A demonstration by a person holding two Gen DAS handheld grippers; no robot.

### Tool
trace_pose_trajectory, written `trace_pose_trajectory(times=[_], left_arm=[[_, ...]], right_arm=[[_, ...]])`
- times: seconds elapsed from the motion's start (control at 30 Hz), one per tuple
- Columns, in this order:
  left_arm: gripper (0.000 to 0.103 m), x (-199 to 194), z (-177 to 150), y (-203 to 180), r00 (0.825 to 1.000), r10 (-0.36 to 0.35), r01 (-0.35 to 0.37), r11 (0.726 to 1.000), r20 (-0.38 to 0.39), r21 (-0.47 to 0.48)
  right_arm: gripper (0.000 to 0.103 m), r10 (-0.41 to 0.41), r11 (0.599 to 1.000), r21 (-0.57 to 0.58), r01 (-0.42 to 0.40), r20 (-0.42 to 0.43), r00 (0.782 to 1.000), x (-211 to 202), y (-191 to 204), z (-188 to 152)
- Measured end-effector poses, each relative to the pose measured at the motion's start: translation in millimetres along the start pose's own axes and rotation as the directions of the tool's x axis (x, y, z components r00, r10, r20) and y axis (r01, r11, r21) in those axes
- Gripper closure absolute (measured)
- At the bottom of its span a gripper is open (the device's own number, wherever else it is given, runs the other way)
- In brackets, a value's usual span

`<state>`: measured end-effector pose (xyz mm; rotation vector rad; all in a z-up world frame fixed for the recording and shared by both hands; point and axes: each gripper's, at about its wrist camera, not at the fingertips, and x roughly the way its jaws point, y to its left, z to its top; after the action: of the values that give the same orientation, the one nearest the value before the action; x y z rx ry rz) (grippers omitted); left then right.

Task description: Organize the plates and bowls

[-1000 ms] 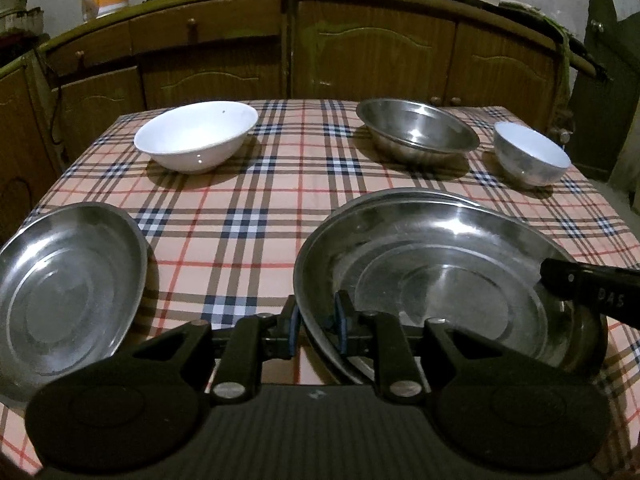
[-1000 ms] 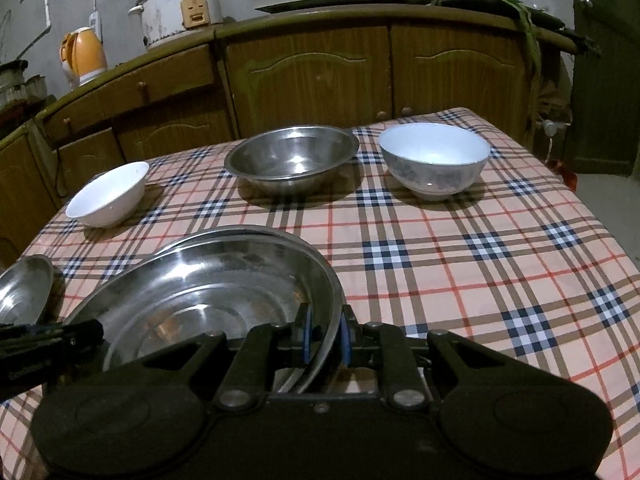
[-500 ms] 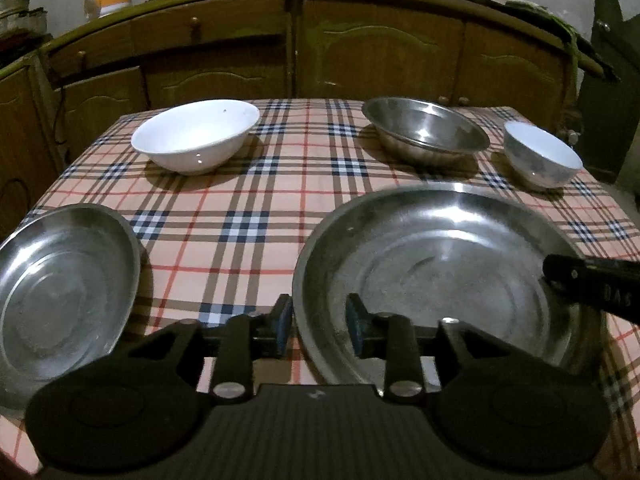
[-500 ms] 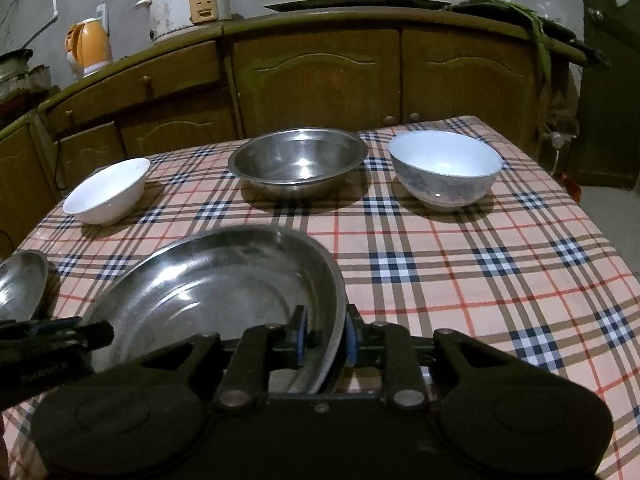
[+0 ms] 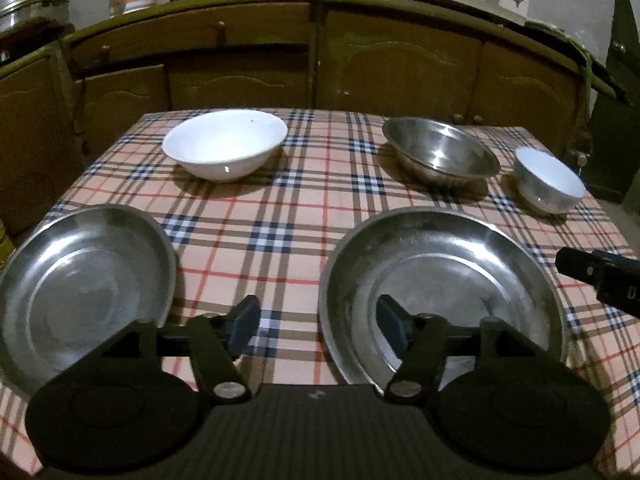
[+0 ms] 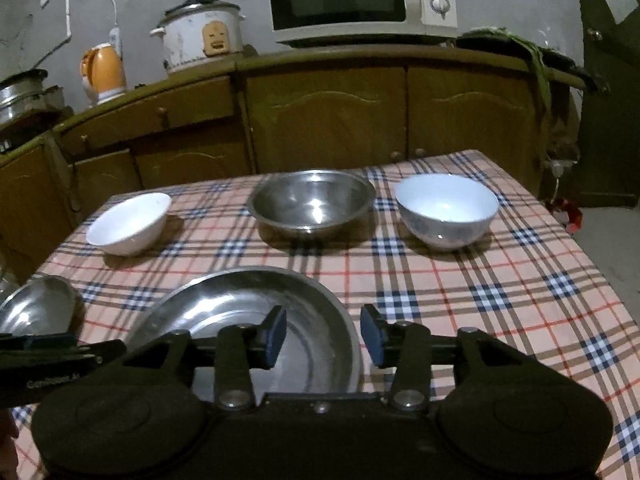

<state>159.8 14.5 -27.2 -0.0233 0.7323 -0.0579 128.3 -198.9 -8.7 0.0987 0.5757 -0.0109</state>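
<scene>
left claw [image 5: 318, 322]: jaws have just been opening, parted astride the near left rim of the big steel plate [image 5: 440, 280], not pressing it
right claw [image 6: 323, 334]: also just opening, astride its right rim, nothing gripped
big steel plate: flat on the checked desk [image 5: 280, 208]
second steel plate [image 5: 80, 292]: well to its left

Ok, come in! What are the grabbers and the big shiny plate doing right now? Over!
Left gripper open, jaws just opened, straddling the plate rim. Right gripper open too, just released. Big steel plate flat on the checked tablecloth. Nothing in the way.
</scene>
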Motion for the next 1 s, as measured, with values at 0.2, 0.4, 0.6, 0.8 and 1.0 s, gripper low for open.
trace_pose_trajectory(times=[0.2,0.4,0.6,0.8,1.0], left_arm=[[0.02,-19.4,7.1,6.2,1.0,0.015,-0.015,1.0,0.015,-0.016],[0.013,-34.2,10.9,10.7,0.999,0.028,-0.027,0.999,0.035,-0.02],[0.01,-45.1,10.9,17.5,0.998,0.039,-0.038,0.999,0.05,-0.029],[0.01,-52.7,9.1,24.4,0.997,0.046,-0.044,0.999,0.059,-0.021],[0.01,-56.2,6.4,31.9,0.997,0.051,-0.05,0.998,0.061,-0.028]], right_arm=[[0.03,0.014,1.0,-0.007,-0.014,0.005,1.0,-13.5,9.1,4.3],[0.024,0.041,0.999,-0.006,-0.041,0.001,0.999,-25.4,16.8,5.2],[0.023,0.071,0.997,-0.021,-0.07,0.013,0.997,-35.7,29.0,8.1],[0.023,0.1,0.994,-0.035,-0.1,0.001,0.995,-36.7,42.3,6.2],[0.023,0.122,0.991,-0.059,-0.122,-0.012,0.992,-36.6,57.7,3.0]])
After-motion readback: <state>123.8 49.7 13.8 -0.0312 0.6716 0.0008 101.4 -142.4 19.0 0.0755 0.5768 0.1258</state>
